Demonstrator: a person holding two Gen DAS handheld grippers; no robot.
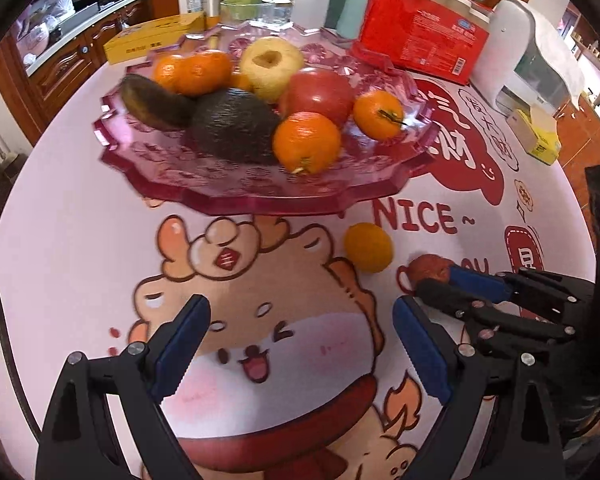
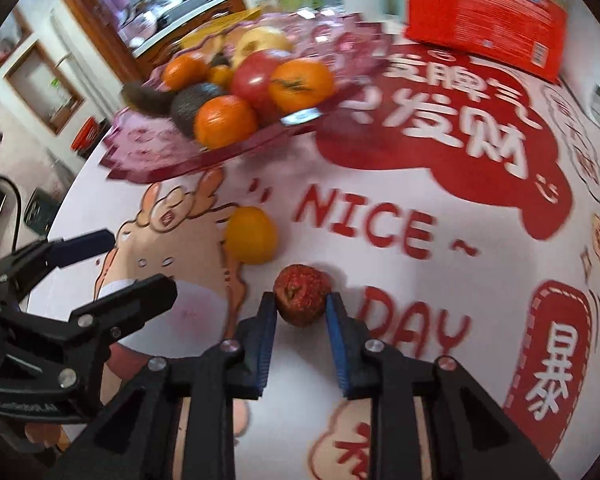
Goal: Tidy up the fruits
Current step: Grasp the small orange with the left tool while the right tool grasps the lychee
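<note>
Two fruits remain on the table point(image 1: 80, 240): a small red fruit point(image 2: 302, 295), pinched by the right gripper point(image 2: 301, 304), and an orange point(image 1: 368, 247) beside it. Left gripper point(image 1: 296, 344) hangs open. Most fruit already fills the plate point(image 1: 260, 196).

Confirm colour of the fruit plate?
Translucent pink fruit plate, with a moulded pattern; left wrist view shows it best.

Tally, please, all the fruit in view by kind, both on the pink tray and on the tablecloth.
Mandarins: 5 (rear ones partly hidden)
Avocados: 2
Yellow apple: 1
Large red fruit: 1
Yellow-orange citrus: 1
Small red fruit: 1
Total: 11
</note>
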